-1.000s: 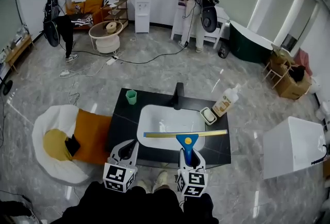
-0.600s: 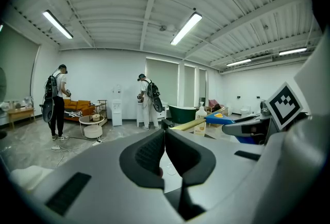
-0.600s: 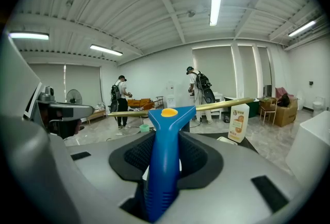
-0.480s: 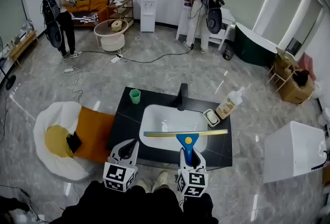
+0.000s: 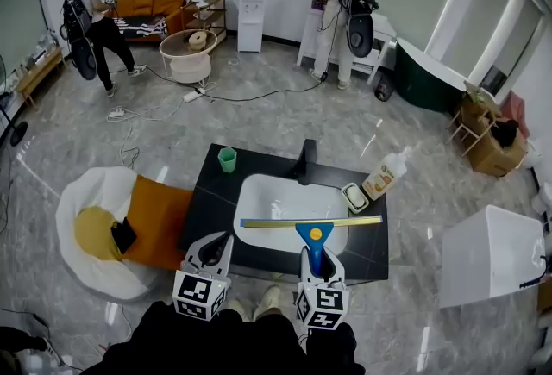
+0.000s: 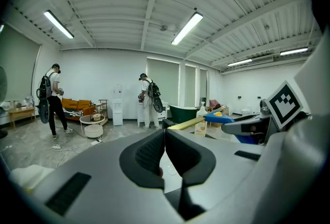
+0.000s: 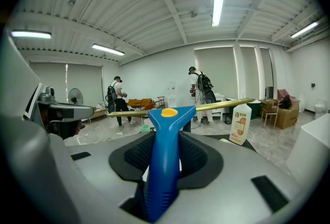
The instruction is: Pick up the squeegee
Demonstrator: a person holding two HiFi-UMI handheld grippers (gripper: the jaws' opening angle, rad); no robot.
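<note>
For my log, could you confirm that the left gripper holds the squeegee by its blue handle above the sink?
Not quite: the right gripper holds the squeegee by its blue handle above the sink, as the right gripper view shows.

- The right gripper [image 7: 166,152] is clamping the blue handle of the squeegee [image 7: 167,120].
- Its gold blade [image 7: 221,106] is running crosswise above the jaws.
- A bottle [image 7: 240,124] is standing at right.

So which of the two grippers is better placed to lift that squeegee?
The right gripper: its jaws are clamped on the blue handle of the squeegee. The left gripper sits beside it, jaws together with nothing between them.
</note>
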